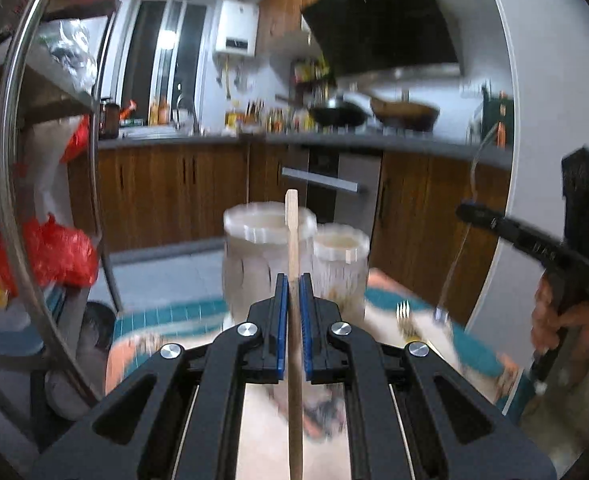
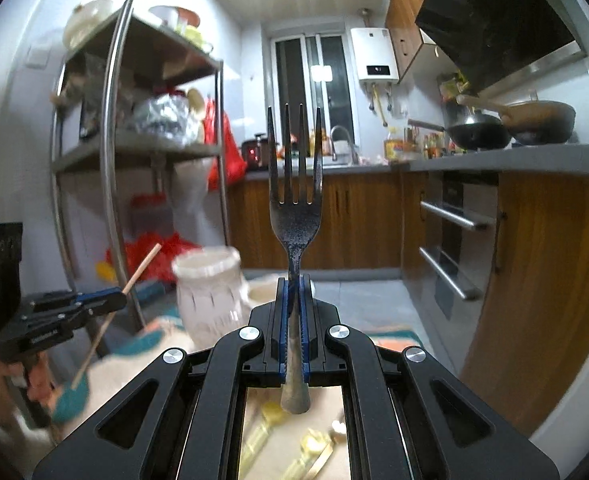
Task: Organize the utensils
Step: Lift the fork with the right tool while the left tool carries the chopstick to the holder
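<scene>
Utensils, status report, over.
Left gripper shut on chopstick. Right gripper shut on fork. Jars ahead, path open.

Matt pale wooden stick (image 1: 293,248); dark metal fork (image 2: 294,184) with speckled, rough-looking finish; 2 ribbed whitish glossy jars (image 1: 268,236); black matt plastic hand-held gripper (image 2: 293,312) with blue ridged pads (image 2: 281,320)

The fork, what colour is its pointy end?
Dark, nearly black and speckled; the fork shows best in the right wrist view.
</scene>
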The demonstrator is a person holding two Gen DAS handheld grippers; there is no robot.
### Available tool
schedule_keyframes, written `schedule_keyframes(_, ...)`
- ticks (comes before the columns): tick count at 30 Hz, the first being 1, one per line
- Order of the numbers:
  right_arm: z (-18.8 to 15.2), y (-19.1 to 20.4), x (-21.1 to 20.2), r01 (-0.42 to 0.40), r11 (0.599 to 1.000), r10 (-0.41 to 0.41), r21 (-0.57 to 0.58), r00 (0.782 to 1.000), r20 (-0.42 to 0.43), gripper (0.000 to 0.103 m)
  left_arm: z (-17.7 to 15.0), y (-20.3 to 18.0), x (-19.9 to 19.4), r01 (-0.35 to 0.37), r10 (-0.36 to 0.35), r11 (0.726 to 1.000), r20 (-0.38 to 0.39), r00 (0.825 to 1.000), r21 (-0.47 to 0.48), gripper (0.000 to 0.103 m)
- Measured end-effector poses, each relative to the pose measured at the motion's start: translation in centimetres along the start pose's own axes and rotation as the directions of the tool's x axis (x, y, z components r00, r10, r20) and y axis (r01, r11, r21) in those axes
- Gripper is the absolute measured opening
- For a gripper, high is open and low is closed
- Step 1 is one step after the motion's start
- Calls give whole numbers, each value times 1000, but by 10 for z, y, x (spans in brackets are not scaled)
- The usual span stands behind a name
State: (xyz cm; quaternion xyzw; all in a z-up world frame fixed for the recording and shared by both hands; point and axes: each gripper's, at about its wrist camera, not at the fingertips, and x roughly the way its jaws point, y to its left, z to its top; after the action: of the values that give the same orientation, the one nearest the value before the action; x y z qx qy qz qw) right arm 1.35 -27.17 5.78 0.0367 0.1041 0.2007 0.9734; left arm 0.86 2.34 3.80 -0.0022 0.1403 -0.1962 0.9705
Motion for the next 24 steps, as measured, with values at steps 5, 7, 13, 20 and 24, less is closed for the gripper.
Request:
schedule_keyframes(5, 31, 6, 28, -5, 1000, 4, 16, 999, 39, 6, 50, 15, 13, 30, -25, 998, 101, 995, -53, 6)
schedule_keyframes(7, 40, 5, 38, -13, 999, 11, 40, 999, 54, 6, 68, 22, 21, 53, -41, 995, 133, 990, -87, 6)
schedule_keyframes(13, 51, -5, 65, -38, 995, 29, 95, 995, 93, 6, 112, 29, 57, 31, -8, 994, 215, 977, -106, 6)
schedule_keyframes(20, 36, -15, 95, -33, 993, 30, 116, 999, 28, 6, 116, 27, 119, -111, 127, 990, 203, 971, -88, 6)
schedule_keyframes(24, 23, -19, 108, -43, 991, 47, 127, 998, -30, 6, 99, 37, 130, -132, 148, 986, 165, 975, -106, 6)
